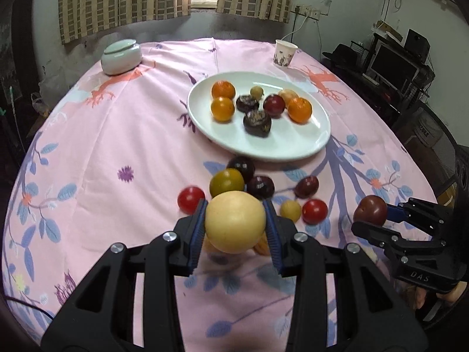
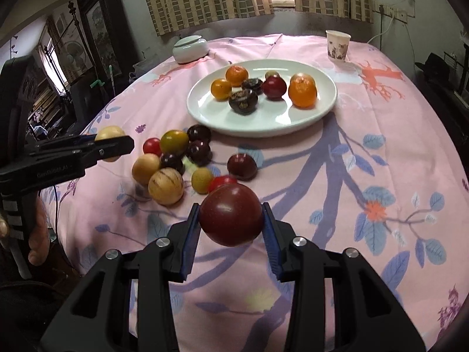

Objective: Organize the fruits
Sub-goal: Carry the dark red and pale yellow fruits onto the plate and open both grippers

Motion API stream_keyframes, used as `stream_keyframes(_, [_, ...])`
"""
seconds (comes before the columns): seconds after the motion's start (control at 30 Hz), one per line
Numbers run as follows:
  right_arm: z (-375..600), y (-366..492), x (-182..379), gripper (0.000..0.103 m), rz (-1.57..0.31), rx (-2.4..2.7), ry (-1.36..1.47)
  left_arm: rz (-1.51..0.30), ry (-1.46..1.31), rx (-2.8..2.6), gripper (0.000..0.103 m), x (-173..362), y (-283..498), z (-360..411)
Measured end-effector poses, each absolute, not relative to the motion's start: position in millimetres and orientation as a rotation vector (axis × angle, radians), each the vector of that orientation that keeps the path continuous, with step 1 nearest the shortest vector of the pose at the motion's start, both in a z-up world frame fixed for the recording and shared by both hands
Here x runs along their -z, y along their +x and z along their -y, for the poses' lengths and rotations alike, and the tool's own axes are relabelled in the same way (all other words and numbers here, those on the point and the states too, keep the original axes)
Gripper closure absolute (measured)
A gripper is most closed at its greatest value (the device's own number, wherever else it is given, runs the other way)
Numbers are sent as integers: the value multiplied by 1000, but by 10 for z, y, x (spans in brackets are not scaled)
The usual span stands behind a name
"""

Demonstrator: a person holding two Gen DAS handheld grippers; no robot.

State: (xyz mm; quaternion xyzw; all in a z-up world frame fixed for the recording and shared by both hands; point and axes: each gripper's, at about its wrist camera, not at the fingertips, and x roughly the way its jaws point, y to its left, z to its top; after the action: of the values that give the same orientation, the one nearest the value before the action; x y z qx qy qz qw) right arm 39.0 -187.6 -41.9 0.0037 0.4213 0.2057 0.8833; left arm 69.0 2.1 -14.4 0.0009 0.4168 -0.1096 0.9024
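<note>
My left gripper (image 1: pixel 235 224) is shut on a pale yellow fruit (image 1: pixel 235 221), held above the pink tablecloth; it also shows at the left of the right wrist view (image 2: pixel 110 143). My right gripper (image 2: pixel 231 215) is shut on a dark red plum (image 2: pixel 231 214), also seen in the left wrist view (image 1: pixel 370 209). A white plate (image 1: pixel 293 143) (image 2: pixel 205 108) ahead holds several fruits: oranges, red plums and dark ones. Several loose fruits (image 2: pixel 176 158) lie on the cloth between the grippers and the plate.
A white lidded jar (image 1: pixel 121 56) stands at the table's far left and a paper cup (image 1: pixel 285 53) at the far right. Shelves with a monitor (image 1: pixel 392 64) stand right of the table. The round table's edge falls away on both sides.
</note>
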Motion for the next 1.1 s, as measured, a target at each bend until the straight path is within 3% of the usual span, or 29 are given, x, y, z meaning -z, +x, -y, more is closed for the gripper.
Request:
stream_keyframes(0.2, [1760,1121,191,62,-863,-474,-3,-902,11,214,64,40,1552,192])
stream_keyframes(0.37, [1662,1742,347,62,-883,-392,-39,-956,-3,202,64,208,2057,336])
stream_keyframes(0.9, [1620,2152,598,62,-922,-399,-25,-1001,-26,170,64,430,2422,304])
stream_keyframes(0.97, [1604,2161,595,54,-913,-392,-32,-976,-24,158,63,389,2415,302])
stream_keyframes(1.0, [1607,2151,576,41,-889,-383,-38,-963,-26,158,58,355,2409,301])
stream_keyframes(1.03, [1612,2125,548,36,-857,-368,-43,-955,-32,164,54,318,2400,294])
stream_keyframes(1.07, [1624,2093,520,35,-828,-361,-44,-942,-42,171,46,267,2378,281])
stream_keyframes(1.1, [1631,2066,497,35,-820,-363,-42,-926,-48,172,45,216,2346,263])
